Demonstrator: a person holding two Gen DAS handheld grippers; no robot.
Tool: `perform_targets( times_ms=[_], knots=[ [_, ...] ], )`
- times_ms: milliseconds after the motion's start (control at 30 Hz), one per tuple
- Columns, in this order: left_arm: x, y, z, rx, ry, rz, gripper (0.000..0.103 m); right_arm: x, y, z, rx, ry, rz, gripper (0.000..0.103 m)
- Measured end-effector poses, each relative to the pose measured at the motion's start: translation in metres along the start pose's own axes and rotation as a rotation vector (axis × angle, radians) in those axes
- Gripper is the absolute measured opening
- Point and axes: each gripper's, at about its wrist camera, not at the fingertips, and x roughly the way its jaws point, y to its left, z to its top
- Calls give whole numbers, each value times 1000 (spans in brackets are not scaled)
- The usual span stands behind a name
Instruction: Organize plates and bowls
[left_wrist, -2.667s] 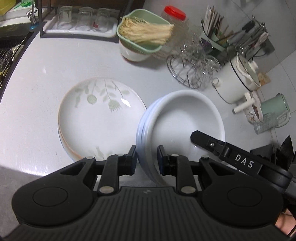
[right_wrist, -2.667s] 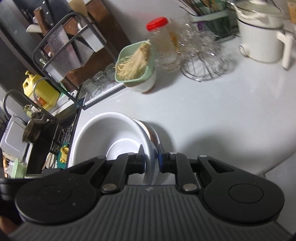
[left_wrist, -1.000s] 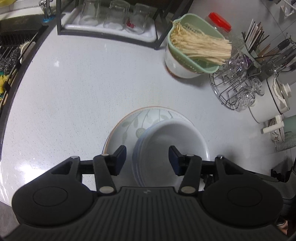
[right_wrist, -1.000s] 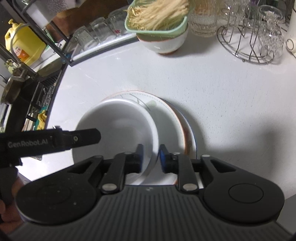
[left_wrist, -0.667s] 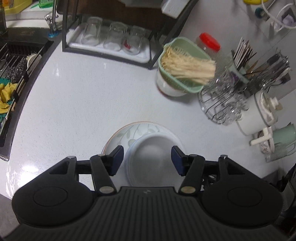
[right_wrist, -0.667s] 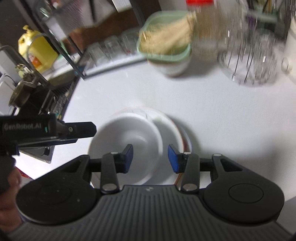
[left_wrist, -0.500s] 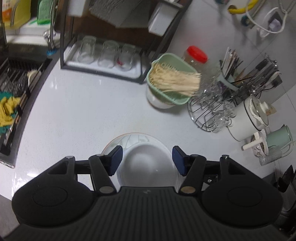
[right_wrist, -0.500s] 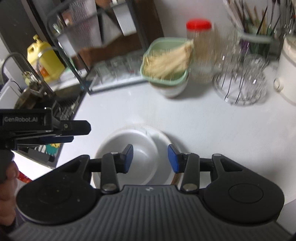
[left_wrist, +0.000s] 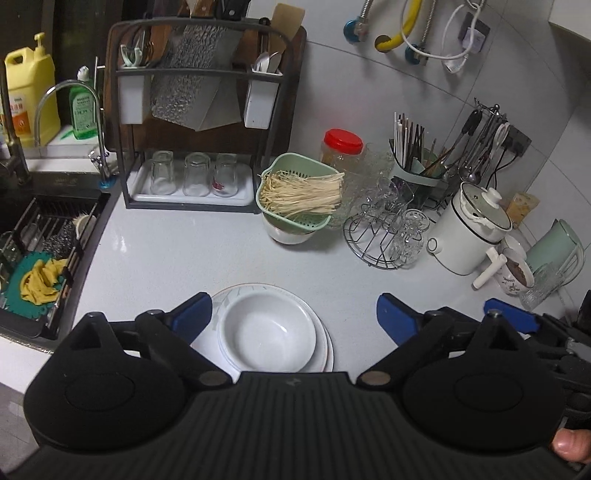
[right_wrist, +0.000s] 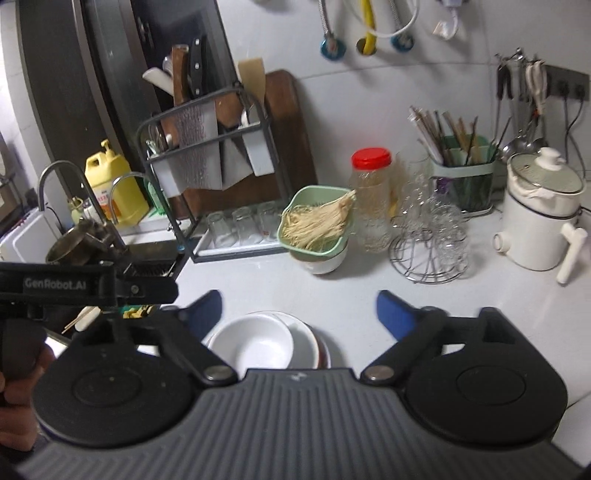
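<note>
Sink (left_wrist: 44, 236) at left edge of counter (left_wrist: 166, 258); left gripper (left_wrist: 293, 314) jaws just opened wide, empty; white bowls (left_wrist: 267, 328) nested on floral plates (left_wrist: 325, 347) mid-counter; right gripper (right_wrist: 297, 308) also just opened wide, empty. Ceramic likely heavy, slick, chippable, so grab rims. Free room behind, glass rack (left_wrist: 384, 236) right

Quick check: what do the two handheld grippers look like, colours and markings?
Both match: the left gripper and right gripper have matte black bodies with a ribbed top plate, round side housings, silver pivot screws and blue pads on black jaws. Seen from the right wrist, the left one's black side bar reads "GenRobot.AI" in pale letters. No cables or sleeves visible.
</note>
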Motion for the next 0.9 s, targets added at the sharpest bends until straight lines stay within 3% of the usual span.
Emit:
perform_targets(
  times_ms=[367,667,900],
  knots=[
    [-36,-19,-49,48,-23,42,99,-44,-9,-34,7,-30,23,97],
    [-44,-31,-72,83,-40,50,99,-65,-15,-55,12,-70,24,97],
    [-44,-35,-90,74,-19,68,99,-67,-22,-71,21,-29,24,97]
  ],
)
